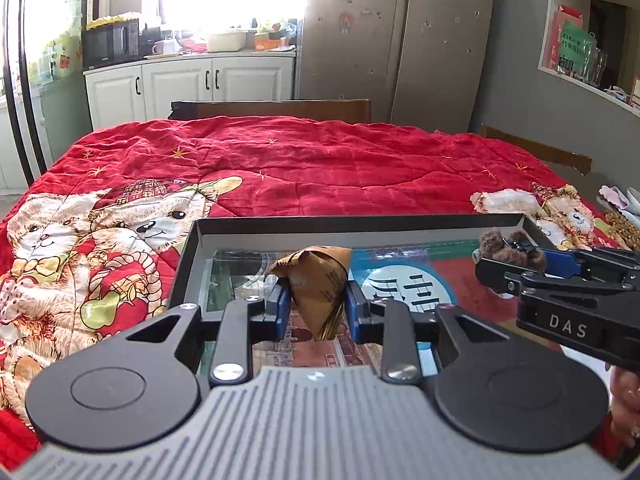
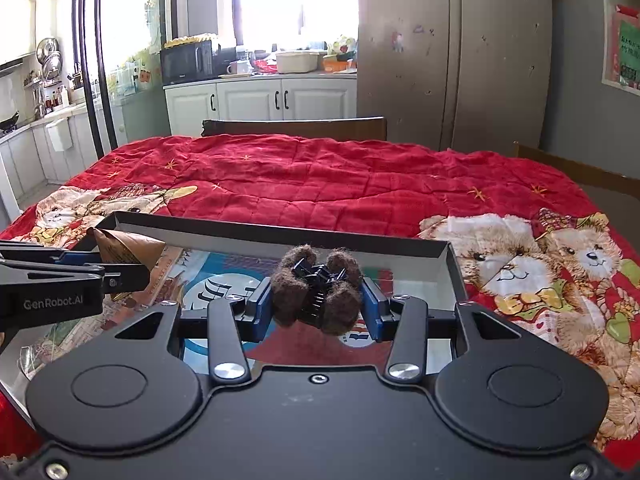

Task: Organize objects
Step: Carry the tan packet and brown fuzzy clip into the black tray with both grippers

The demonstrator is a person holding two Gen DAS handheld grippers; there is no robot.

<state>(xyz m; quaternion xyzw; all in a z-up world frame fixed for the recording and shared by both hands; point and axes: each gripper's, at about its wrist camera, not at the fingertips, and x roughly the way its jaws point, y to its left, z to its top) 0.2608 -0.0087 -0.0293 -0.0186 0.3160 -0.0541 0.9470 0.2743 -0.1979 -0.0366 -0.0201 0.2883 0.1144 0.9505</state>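
Paper packet (image 1: 316, 292) clamped in left tongs (image 1: 316, 312), fuzzy hair clip (image 2: 318, 294) in right tongs (image 2: 318, 312).

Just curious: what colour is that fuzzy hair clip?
Brown fuzzy pom-poms on a black clip, held by the right gripper; clearest in the right wrist view.

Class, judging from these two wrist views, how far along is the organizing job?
Done: nothing lies loose in the tray. In hand: the left gripper clamps a brown paper packet; the right gripper clamps a fuzzy hair clip, both over the tray. Left: releasing both.
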